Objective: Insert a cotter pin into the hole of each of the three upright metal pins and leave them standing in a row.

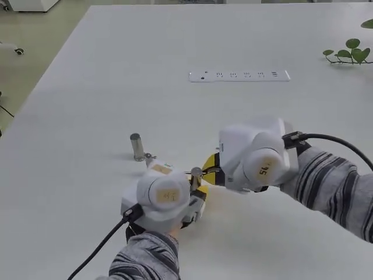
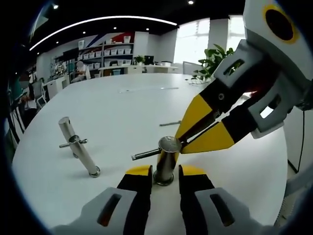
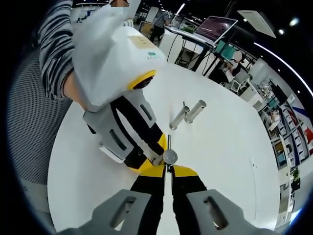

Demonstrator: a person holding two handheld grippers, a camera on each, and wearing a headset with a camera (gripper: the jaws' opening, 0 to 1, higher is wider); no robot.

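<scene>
Left tongs (image 2: 165, 173) nearly closed, clamped on the lower part of an upright pin (image 2: 167, 155) standing on the bench (image 1: 175, 70). Right tongs (image 3: 168, 171) pinched on a cotter (image 2: 145, 155) at the pin's 3 o'clock in the left gripper view. The cotter is in the hole near the pin top, and its tip pokes out at 9 o'clock. Step looks like seating the cotter: push level along the hole axis, hold the pin plumb with the left clamp, then let go of the cotter first so the pin doesn't tip. Count: three pins, the other two (image 2: 66, 129) (image 2: 86, 157) at about 10 o'clock in the head view. Three cotters: a second cotter (image 2: 73, 143) seems to cross the nearer pin, and a third cotter (image 2: 170, 123) lies loose at 12.
</scene>
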